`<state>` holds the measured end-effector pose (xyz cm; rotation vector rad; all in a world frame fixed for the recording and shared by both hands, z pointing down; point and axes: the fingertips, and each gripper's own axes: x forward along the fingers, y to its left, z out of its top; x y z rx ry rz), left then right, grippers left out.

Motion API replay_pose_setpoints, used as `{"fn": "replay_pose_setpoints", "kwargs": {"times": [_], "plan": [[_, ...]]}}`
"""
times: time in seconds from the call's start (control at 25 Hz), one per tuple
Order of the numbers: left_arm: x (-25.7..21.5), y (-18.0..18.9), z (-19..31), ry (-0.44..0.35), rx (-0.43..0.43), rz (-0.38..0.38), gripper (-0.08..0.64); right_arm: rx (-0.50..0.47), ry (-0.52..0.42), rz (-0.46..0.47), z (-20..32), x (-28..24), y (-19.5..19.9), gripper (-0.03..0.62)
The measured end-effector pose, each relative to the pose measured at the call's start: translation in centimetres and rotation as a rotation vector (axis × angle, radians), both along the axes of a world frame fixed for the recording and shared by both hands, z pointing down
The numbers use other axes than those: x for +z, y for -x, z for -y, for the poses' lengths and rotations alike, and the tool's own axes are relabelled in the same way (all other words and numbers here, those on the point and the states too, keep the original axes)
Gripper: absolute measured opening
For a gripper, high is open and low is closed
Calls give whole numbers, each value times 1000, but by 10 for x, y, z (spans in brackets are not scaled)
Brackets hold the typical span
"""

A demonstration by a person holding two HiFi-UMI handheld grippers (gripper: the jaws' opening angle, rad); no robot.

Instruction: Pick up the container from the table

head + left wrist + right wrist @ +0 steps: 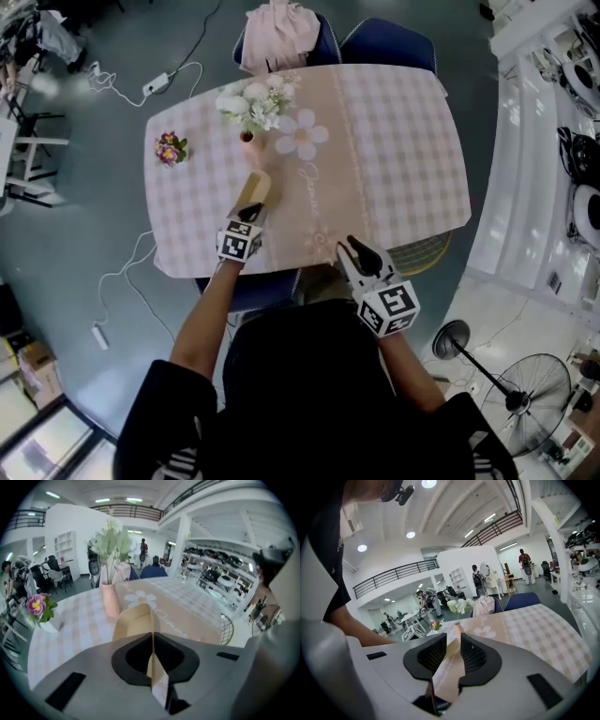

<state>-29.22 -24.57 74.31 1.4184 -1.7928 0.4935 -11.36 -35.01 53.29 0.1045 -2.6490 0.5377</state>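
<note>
The container [253, 187] is a tan paper box lying on the pink checked table [403, 141], just in front of a pink vase [247, 138]. My left gripper [250, 214] is at its near end. In the left gripper view the jaws [152, 641] stand together with a thin tan wall of the container [133, 620] pinched between them. My right gripper [354, 249] hangs over the table's near edge, to the right of the container and apart from it. Its jaws [453, 651] stand a little apart with nothing between them.
The vase holds white flowers [253, 101]. A small pot of purple flowers [171, 148] sits at the table's left. Two blue chairs [384, 42] stand at the far side, one with a pink garment [279, 33]. A fan [525, 394] stands on the floor at right.
</note>
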Motion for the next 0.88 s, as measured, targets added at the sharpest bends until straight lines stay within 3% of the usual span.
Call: {"fn": "replay_pose_setpoints", "kwargs": {"times": [0.16, 0.28, 0.48, 0.64, 0.88], "plan": [[-81, -17, -17, -253, -51, -63, 15, 106, -70, 30, 5, -21, -2, 76], [-131, -25, -47, -365, -81, -38, 15, 142, -131, 55, -4, -39, -3, 9], [-203, -42, -97, -455, -53, 161, 15, 135, -200, 84, -50, -54, 4, 3], [-254, -51, -133, -569, -84, 159, 15, 105, -220, 123, -101, -65, 16, 3], [-292, -51, -179, -649, -113, 190, 15, 81, -268, 157, -149, -82, 32, 0]]}}
